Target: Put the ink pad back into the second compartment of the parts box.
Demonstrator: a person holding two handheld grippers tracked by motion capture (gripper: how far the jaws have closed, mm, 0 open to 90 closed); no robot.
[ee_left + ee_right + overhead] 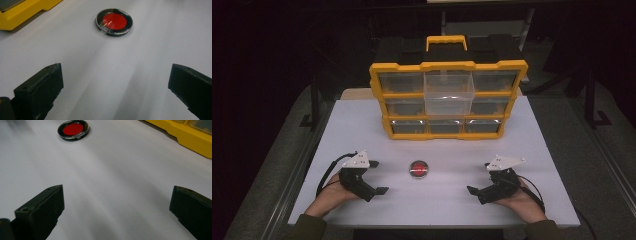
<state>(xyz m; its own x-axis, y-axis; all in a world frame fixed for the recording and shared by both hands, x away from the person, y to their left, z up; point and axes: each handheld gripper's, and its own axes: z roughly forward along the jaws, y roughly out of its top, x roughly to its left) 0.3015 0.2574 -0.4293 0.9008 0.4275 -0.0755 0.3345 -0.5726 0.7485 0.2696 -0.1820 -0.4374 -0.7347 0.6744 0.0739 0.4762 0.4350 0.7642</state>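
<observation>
White table (362, 125) carries a yellow organizer (448, 100) at its far side, its clear drawers facing the person, one middle drawer (449, 92) pulled partway out. Nearer than the organizer, each to one side, rest the left hand-held gripper (379, 177) and the right hand-held gripper (479, 177), both with jaws spread wide and nothing between them. Smallest is the round red-centred disc (418, 169), lying flat in front of the organizer, between the two hand-held grippers, apart from both, slightly closer to the left one.
</observation>
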